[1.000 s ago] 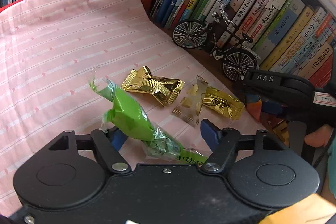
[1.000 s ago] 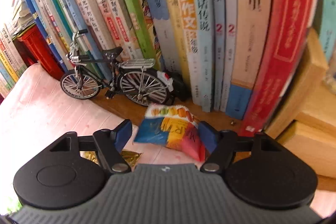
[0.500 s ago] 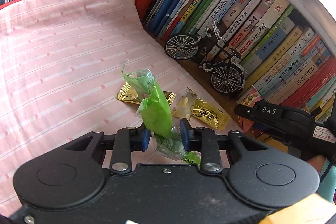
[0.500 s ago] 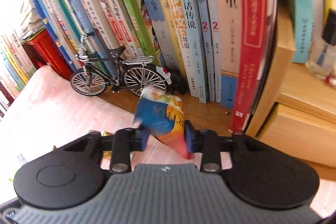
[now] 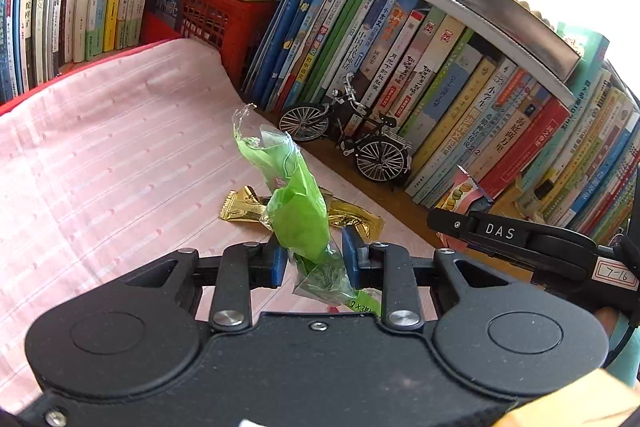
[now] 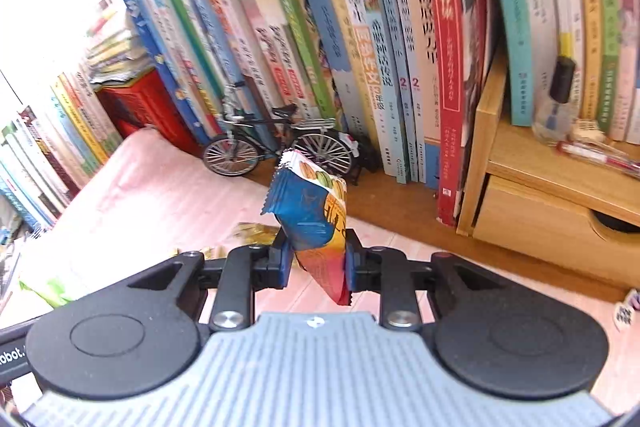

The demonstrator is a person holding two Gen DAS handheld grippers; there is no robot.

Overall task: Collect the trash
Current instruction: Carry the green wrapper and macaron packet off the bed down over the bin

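My left gripper [image 5: 315, 259] is shut on a crumpled green plastic wrapper [image 5: 296, 211], held up above the pink striped cloth [image 5: 100, 167]. Gold foil wrappers [image 5: 248, 207] lie on the cloth just beyond it. My right gripper [image 6: 316, 261] is shut on a blue, orange and red snack wrapper [image 6: 312, 219], lifted off the surface. In the left wrist view that same snack wrapper [image 5: 464, 193] shows at the tip of the other gripper on the right. The green wrapper [image 6: 52, 285] shows at the lower left of the right wrist view.
Rows of upright books [image 5: 400, 75] wall the back and right. A model bicycle [image 5: 348, 135] stands in front of them. A red crate [image 5: 208, 15] sits in the corner. A wooden drawer unit [image 6: 552, 211] with a small bottle [image 6: 556, 103] is at right.
Both grippers closed from open onto their wrappers and have lifted them up off the cloth; the views have risen and tilted back.
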